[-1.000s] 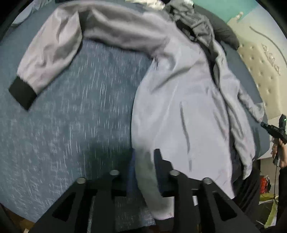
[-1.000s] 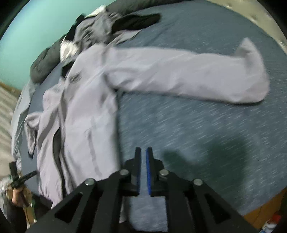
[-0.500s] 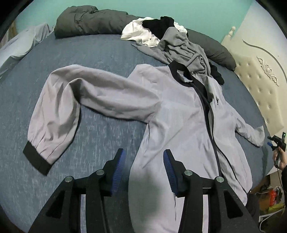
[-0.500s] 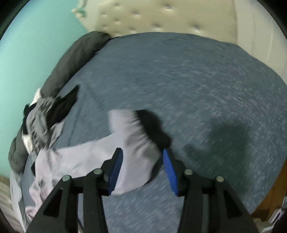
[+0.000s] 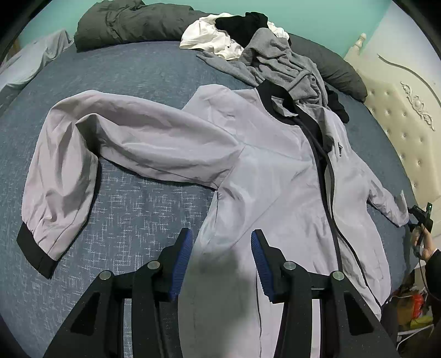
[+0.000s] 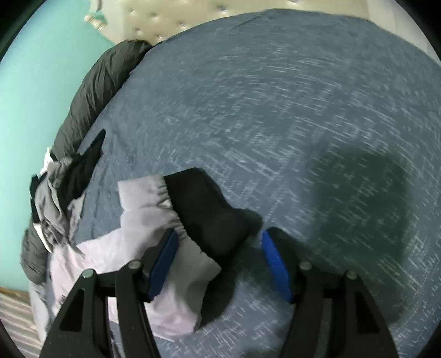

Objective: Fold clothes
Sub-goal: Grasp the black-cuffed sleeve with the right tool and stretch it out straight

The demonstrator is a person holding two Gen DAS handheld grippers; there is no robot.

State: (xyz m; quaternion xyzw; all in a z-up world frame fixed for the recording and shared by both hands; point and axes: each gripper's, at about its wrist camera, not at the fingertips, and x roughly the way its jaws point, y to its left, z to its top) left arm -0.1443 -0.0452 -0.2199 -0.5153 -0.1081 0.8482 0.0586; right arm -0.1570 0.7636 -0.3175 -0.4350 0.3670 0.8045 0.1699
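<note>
A light grey jacket (image 5: pixel 275 170) with a black collar and zip lies face up on the blue bed (image 5: pixel 132 214). Its left sleeve (image 5: pixel 132 137) stretches out and bends down to a black cuff (image 5: pixel 33 247). My left gripper (image 5: pixel 220 242) hovers open over the jacket's lower side, nothing pinched. In the right wrist view my right gripper (image 6: pixel 219 234) is open around the end of the other sleeve (image 6: pixel 143 220). Its black cuff (image 6: pixel 204 209) lies between the fingers, and the pads are not pressing on it.
A grey hoodie (image 5: pixel 284 63) with white and black garments is piled at the jacket's collar. A dark duvet (image 5: pixel 126 24) lies along the teal wall. A cream tufted headboard (image 5: pixel 399 115) stands to the right. A person's hand (image 5: pixel 425 245) shows at the bed's right edge.
The left gripper opened, let go of the jacket's hem and drew back, so the whole jacket shows. The right gripper, shut and empty before, opened and swung over to the sleeve's cuff.
</note>
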